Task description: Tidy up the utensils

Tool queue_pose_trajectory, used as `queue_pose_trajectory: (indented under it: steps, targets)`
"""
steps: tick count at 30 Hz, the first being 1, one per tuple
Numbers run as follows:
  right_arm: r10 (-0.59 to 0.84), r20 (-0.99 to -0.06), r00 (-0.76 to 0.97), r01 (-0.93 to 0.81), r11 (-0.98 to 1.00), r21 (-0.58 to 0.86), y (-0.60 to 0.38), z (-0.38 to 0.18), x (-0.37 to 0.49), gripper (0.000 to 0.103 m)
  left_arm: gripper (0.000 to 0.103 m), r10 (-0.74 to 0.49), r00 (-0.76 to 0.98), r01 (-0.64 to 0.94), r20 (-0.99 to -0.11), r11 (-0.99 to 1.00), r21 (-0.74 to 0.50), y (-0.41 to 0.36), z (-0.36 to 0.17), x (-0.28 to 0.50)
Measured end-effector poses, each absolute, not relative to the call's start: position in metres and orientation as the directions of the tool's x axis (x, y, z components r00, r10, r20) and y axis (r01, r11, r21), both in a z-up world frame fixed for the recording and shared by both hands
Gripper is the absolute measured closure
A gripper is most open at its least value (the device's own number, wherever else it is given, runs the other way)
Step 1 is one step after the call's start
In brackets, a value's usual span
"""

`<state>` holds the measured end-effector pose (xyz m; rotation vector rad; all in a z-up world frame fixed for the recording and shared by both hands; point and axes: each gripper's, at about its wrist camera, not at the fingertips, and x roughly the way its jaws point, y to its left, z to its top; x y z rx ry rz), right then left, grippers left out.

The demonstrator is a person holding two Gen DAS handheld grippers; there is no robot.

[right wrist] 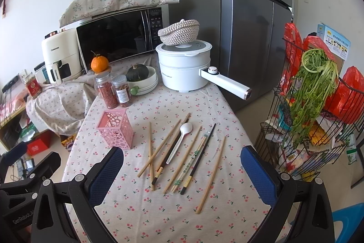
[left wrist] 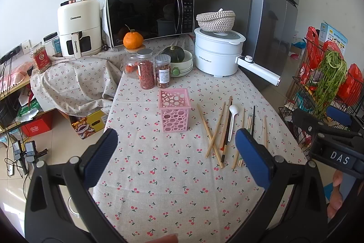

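A pink perforated utensil holder [left wrist: 174,111] [right wrist: 116,129] stands upright on the cherry-print tablecloth. To its right lie several loose wooden chopsticks [left wrist: 215,129] [right wrist: 160,147], dark chopsticks [right wrist: 202,154] and a white plastic spoon [left wrist: 232,120] [right wrist: 182,139], spread side by side. My left gripper [left wrist: 176,145] is open and empty, held above the cloth in front of the holder. My right gripper [right wrist: 182,163] is open and empty, held above the near ends of the chopsticks; it also shows at the right of the left wrist view [left wrist: 329,126].
Behind the holder stand two jars [left wrist: 154,70], a green bowl with a squash [left wrist: 179,59], a white electric pot with a long handle [left wrist: 218,51] [right wrist: 184,65], a microwave [left wrist: 150,15] and an air fryer [left wrist: 78,26]. A wire rack with greens [right wrist: 318,106] stands right of the table.
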<state>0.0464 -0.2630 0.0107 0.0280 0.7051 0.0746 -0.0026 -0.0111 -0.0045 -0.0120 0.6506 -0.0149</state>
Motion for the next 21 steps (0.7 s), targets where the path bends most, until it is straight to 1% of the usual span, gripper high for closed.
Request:
queue_pose_trajectory:
  steps: [10,15,19,21]
  targets:
    - [0.069,-0.649,0.758,-0.049,0.998,0.049,-0.268,0.010,0.048,0.000,0.000,-0.024,0.793,0.014,-0.608,1.000,-0.021,-0.015,-0.005,-0.002]
    - [0.023,-0.643,0.766,-0.012,1.000,0.021,-0.275,0.015,0.054,0.000,0.000,-0.037,0.780,0.019,-0.625,0.999,-0.035,-0.013,-0.009,0.010]
    - [0.001,-0.692,0.722,0.015,1.000,0.018,-0.287,0.011,0.074,0.000,0.000,-0.060,0.750,0.049,-0.659,0.998,-0.035,-0.016,-0.015,0.028]
    - [0.007,-0.727,0.686,0.018,0.999,0.026,-0.293,0.006,0.089,0.000,0.000,-0.107,0.710,0.096,-0.696,0.994,-0.055,-0.020,-0.018,0.040]
